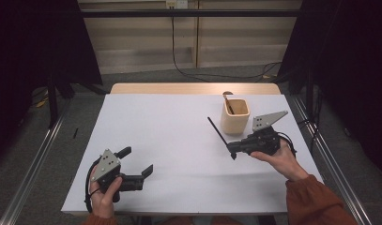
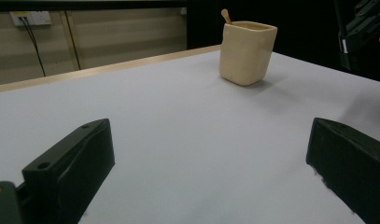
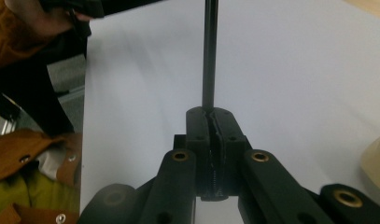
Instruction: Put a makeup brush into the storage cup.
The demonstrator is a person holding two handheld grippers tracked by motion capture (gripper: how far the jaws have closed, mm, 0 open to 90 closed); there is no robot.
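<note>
A thin black stick (image 1: 217,131) is held a little above the white table (image 1: 179,140), left of a cream square cup (image 1: 235,116). My right gripper (image 1: 232,149) is shut on the stick's near end. In the right gripper view the stick (image 3: 209,56) runs straight up from the closed jaws of the right gripper (image 3: 209,114). A wooden handle (image 1: 227,100) stands in the cup. My left gripper (image 1: 137,161) rests open at the table's front left with nothing between its jaws. The left gripper (image 2: 211,154) looks toward the cup (image 2: 246,49).
The white sheet covers the table, with a wooden strip (image 1: 193,88) along its far edge. Metal rails (image 1: 36,154) run along both sides on the floor. A cable (image 1: 179,56) hangs down the back wall.
</note>
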